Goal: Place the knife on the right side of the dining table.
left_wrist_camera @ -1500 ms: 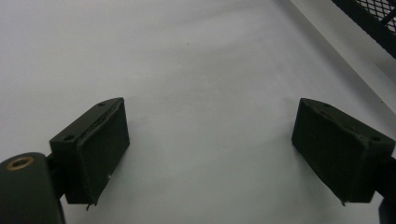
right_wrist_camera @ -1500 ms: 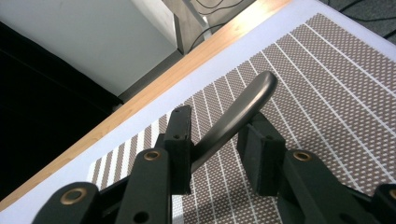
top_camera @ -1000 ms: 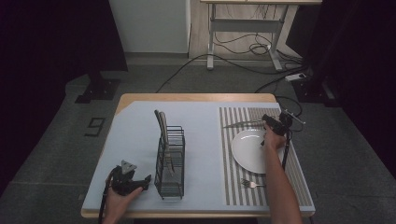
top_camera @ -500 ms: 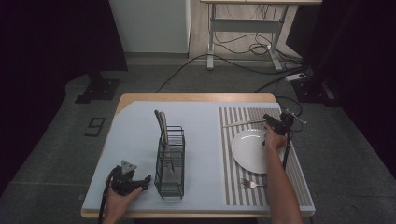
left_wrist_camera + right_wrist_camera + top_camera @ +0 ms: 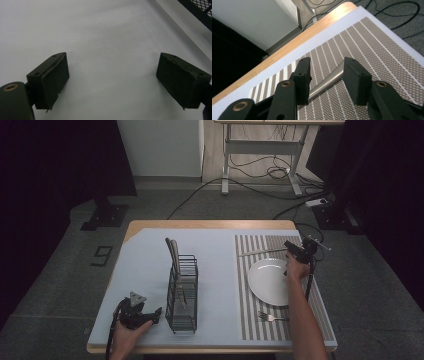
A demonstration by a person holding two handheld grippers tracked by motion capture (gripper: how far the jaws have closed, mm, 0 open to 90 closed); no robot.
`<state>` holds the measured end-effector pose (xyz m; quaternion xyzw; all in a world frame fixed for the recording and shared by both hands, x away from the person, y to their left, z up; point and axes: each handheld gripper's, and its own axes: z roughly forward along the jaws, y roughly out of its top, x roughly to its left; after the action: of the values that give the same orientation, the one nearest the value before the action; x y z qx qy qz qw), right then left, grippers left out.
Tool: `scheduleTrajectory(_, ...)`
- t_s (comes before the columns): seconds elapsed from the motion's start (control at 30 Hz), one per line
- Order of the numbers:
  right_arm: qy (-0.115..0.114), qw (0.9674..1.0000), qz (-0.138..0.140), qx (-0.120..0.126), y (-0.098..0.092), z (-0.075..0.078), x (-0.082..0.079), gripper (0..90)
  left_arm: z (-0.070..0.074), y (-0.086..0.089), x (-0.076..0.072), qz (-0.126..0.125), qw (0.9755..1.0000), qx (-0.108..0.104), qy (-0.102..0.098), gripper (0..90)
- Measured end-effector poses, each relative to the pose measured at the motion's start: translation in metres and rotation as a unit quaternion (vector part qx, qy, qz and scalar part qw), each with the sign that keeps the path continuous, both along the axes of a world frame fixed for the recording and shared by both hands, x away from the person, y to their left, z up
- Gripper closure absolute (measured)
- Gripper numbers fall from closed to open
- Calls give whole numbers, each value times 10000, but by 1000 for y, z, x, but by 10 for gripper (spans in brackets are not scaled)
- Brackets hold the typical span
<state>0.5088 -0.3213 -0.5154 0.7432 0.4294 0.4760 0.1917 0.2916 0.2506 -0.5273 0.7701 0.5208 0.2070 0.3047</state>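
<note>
A: Watching the right gripper point(image 5: 325, 80) at the striped placemat's point(image 5: 320, 310) far end. Its jaws have just been opening; I see the knife point(image 5: 260, 252) handle lying between them, pads clear of it.

B: And the left gripper point(image 5: 112, 82)?

A: Jaws wide apart over bare white table point(image 5: 145, 270), beside the wire caddy point(image 5: 182, 295). Nothing held.

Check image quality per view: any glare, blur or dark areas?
High view: table evenly lit, surroundings fall to black, plate bright but not blown out. Left gripper view: soft focus, pale mat nearly featureless. Right gripper view: placemat sharp, near jaws slightly soft, utensil handle shows a mild sheen.
</note>
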Motion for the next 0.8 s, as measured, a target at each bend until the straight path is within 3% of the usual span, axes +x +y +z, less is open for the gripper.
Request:
scheduleTrajectory(0.1,4,9997,134,-181,6,3,3,567,0,0,0,2,10000,0,1,106)
scheduleTrajectory(0.3,89,9995,221,-206,11,-2,7,560,0,0,0,4,10000,-7,-3,107)
scheduleTrajectory(0.5,185,9983,372,-416,16,-6,11,555,0,0,0,0,10000,-3,3,107)
scheduleTrajectory(0.8,396,9921,866,-812,30,6,23,538,0,0,0,-3,10000,-4,0,106)
